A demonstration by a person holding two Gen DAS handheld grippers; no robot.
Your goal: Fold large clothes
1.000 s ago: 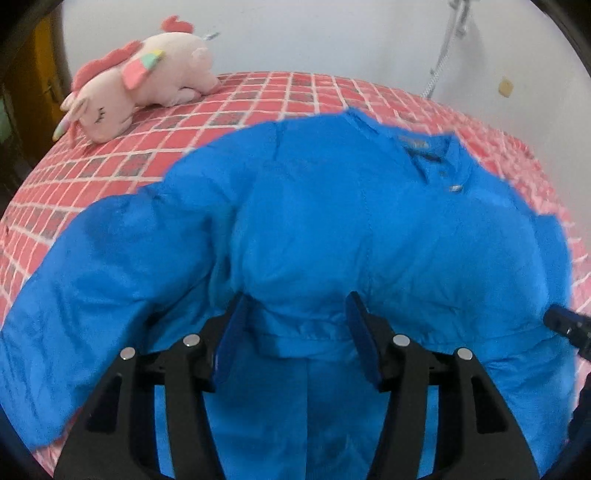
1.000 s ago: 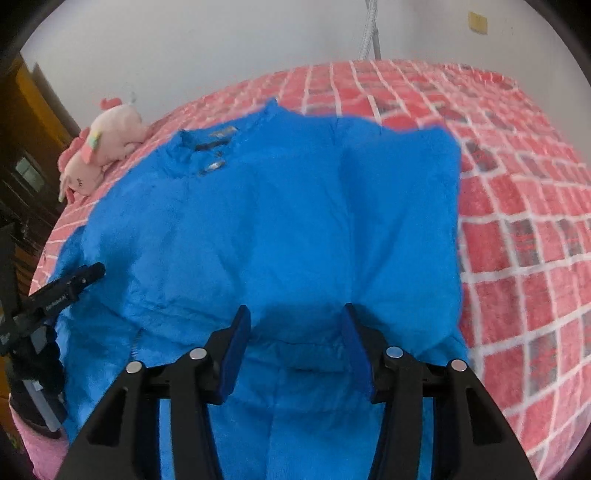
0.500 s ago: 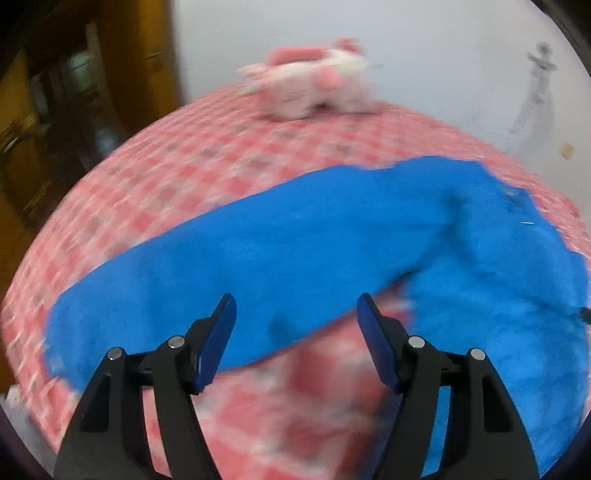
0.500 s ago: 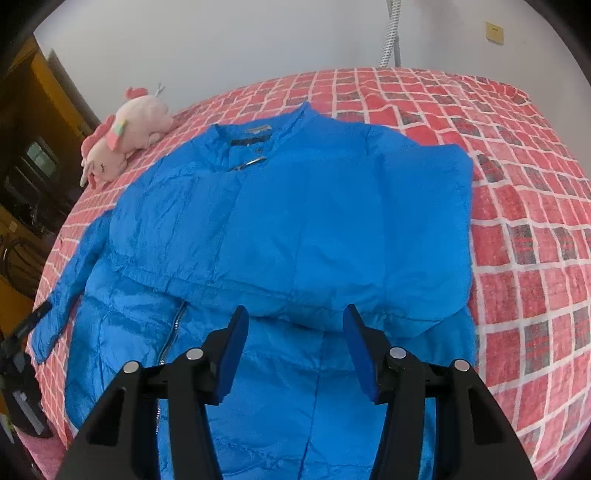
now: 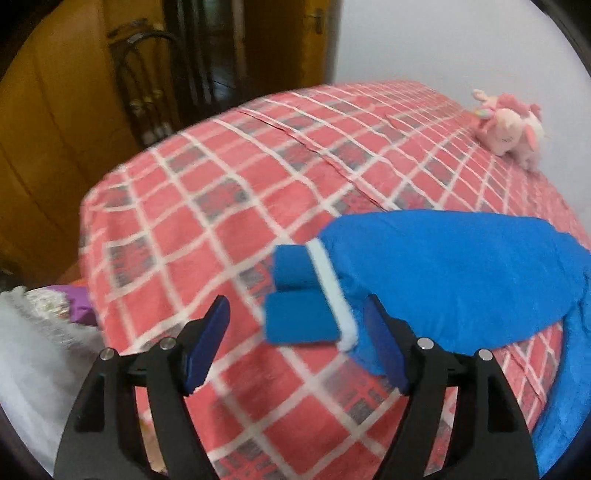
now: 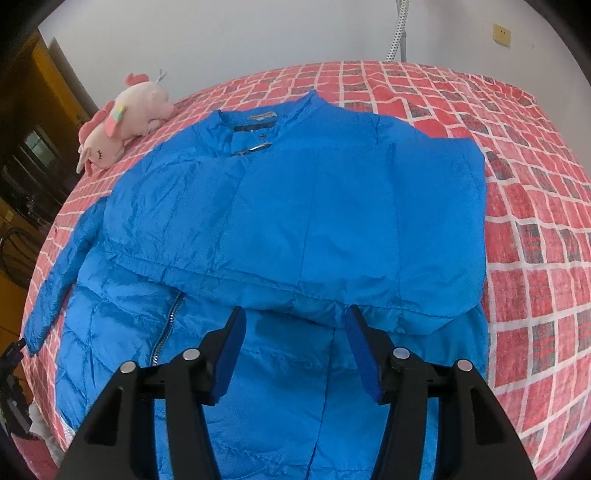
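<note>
The left hand-held gripper (image 5: 297, 341) is spread, empty, with the blue jacket's sleeve cuff (image 5: 306, 295) at 12 o'clock between its fingers. The right hand-held gripper (image 6: 293, 354) is spread, empty, over the blue puffer jacket (image 6: 295, 221) spread on the red-checked bed (image 6: 535, 258); a pink plush unicorn (image 6: 122, 122) lies at 10 o'clock.

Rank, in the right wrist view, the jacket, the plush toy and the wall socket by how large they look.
1. jacket, by far the largest.
2. plush toy.
3. wall socket, smallest; it is farther away, so its true size is unsure.
</note>
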